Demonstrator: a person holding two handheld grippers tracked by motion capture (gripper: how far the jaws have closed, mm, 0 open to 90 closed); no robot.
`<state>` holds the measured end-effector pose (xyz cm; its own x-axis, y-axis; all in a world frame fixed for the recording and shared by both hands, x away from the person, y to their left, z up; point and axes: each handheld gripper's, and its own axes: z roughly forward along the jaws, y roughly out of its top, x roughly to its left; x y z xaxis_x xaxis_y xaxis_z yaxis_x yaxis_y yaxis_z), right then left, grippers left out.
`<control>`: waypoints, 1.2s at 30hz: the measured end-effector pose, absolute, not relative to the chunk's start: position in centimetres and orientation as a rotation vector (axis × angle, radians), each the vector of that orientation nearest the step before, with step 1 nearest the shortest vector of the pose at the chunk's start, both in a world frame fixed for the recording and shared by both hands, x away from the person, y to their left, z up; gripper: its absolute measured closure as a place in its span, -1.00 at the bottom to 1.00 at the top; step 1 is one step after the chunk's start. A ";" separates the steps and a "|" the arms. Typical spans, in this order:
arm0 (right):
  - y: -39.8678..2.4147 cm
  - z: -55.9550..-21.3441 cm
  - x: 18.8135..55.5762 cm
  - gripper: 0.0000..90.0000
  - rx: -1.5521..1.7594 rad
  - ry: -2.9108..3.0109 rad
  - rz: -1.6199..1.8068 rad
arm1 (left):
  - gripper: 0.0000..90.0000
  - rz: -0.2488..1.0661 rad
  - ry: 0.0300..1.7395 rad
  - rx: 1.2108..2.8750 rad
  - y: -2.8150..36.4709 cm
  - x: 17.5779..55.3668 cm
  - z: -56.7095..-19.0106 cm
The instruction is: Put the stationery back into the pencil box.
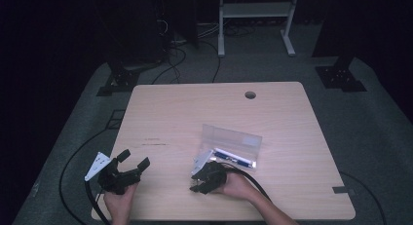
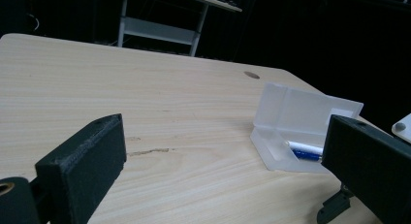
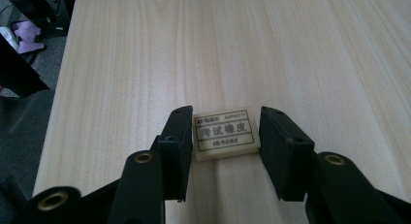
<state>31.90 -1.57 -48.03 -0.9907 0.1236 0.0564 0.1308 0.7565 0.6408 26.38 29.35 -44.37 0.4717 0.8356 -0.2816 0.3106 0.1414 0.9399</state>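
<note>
The pale wooden bench spans the middle of the high view. Right of centre on it lies a clear plastic case, lid up, with a blue-and-white pen inside. At lower left the left gripper hovers with jaws spread wide and nothing between them. At lower centre the right gripper points down at the bench, about half open. In the right gripper view a small cream eraser lies flat between its jaws, low in the frame, a slim gap on either side.
</note>
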 end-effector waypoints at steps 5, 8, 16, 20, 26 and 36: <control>-1.6 -48.0 31.9 0.27 -0.204 -2.934 -1.075 | -0.97 0.510 1.079 1.431 29.4 26.4 -44.4; -1.6 -48.0 31.9 0.27 -0.206 -2.936 -1.080 | -0.97 0.510 1.078 1.431 29.4 26.4 -44.4; -2.1 -46.9 32.1 0.28 -0.213 -2.924 -1.119 | -0.97 0.511 1.079 1.433 29.3 26.4 -44.4; -2.5 -46.3 32.3 0.28 -0.209 -2.928 -1.126 | -0.97 0.510 1.077 1.436 29.3 26.4 -44.4; -2.8 -45.9 32.7 0.28 -0.222 -2.928 -1.129 | -0.97 0.508 1.076 1.437 29.1 26.5 -44.4; -3.3 -45.0 33.5 0.28 -0.241 -2.933 -1.137 | -0.97 0.510 1.076 1.441 29.2 26.4 -44.4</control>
